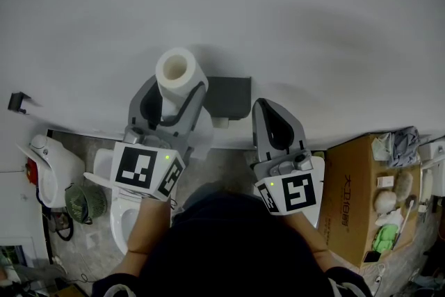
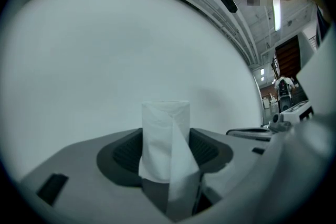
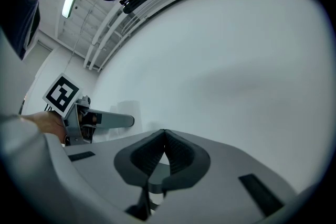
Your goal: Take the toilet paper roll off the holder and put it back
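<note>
- The wall (image 1: 292, 17) is plain, smooth and white, and it fills the background in both gripper views.
- The left gripper (image 1: 174, 97) is smooth grey plastic with dark ribbed pads. A cube of black-and-white square markers sits at its rear.
- Its 2 jaws stand spread wide, 1 pad pressed on each side of the toilet paper roll (image 1: 174, 70), so the roll is clamped between them.
- The roll is a soft white cylinder with a hollow round core. In the head view the core faces the camera.
- In the left gripper view the roll stands upright between the pads. A loose sheet hangs down its front in a folded, tapering strip.
- The roll is held off the holder (image 1: 229, 97), close to the wall and just to the left of it.
- The holder is a dark, boxy rectangle fixed to the wall, between the 2 grippers.
- The right gripper (image 3: 164, 138) has the same grey shell and ribbed dark pads. Its jaws are drawn together until the tips meet, with nothing between them.
- It points at the bare wall to the right of the holder, apart from the roll.
- A brown cardboard box (image 1: 351, 195) with flat sides stands on the floor at far right.
</note>
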